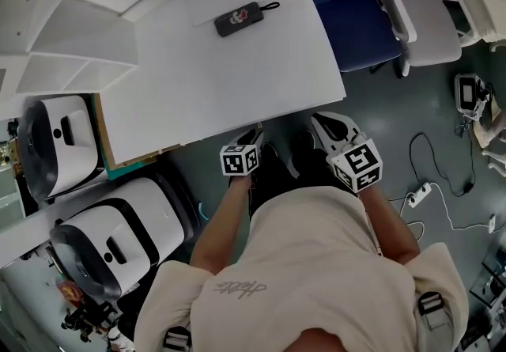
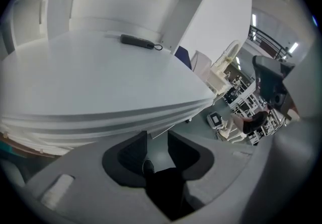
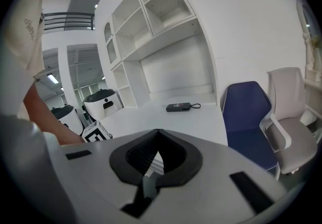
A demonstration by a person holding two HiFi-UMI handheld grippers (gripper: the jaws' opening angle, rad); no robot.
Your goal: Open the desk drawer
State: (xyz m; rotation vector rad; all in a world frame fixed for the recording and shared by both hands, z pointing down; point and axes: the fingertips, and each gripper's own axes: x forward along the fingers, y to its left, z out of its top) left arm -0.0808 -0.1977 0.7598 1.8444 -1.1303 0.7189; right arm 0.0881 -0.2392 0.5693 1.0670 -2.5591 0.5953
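Drawer front (image 2: 100,120), seemingly the banded strip under the desk top (image 2: 110,67), sits shut at twelve o'clock from the left gripper (image 2: 157,137), jaws apart and empty; the right gripper (image 3: 157,135) is closed on nothing. Approach is in hand; next, catch its lip and pull.

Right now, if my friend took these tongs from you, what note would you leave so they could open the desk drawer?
Left tongs: open and empty, at the front edge of the white desk.
Right tongs: shut and empty, near the desk's front right corner.
Drawer: nothing looks pulled out, and I can't see its handle.
Small black case: lying at the back of the desk, not part of the job.
Left to do: probably find the handle, grip it and pull.
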